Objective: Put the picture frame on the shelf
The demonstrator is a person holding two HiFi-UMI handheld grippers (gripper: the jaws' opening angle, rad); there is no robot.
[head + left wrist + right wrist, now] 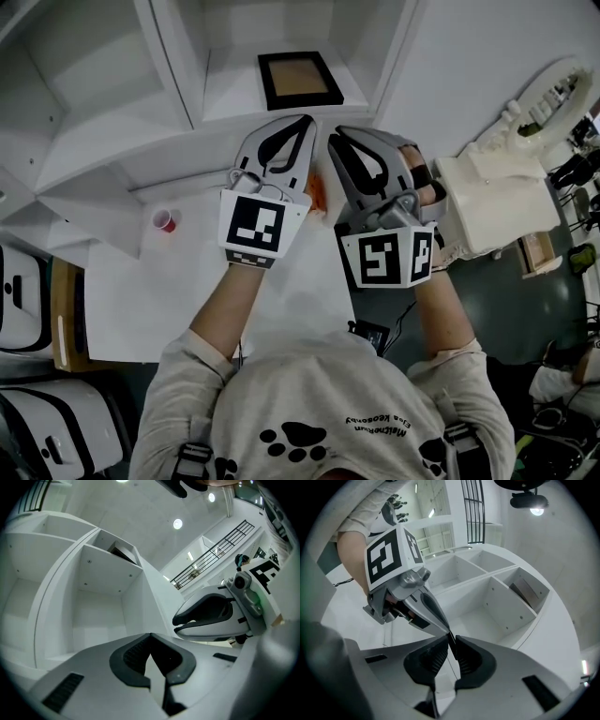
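The picture frame [300, 80], black-edged with a brown face, lies inside a compartment of the white shelf [169, 122] just beyond both grippers. The same frame shows as a dark slab in the left gripper view [123, 554] and in the right gripper view [529, 590]. My left gripper [298, 124] is shut with nothing in it, its tips pointing at the shelf [70, 611]. My right gripper [337, 139] stands beside it, jaws drawn nearly together and empty. In the right gripper view the left gripper [412, 602] reaches down to my right gripper's [452, 638] tips.
A small red cup [165, 221] stands on the white table [141, 300] to the left. An orange object [320, 192] peeks out between the grippers. A bulky white machine [497, 197] sits at the right, white cases [28, 300] at the left.
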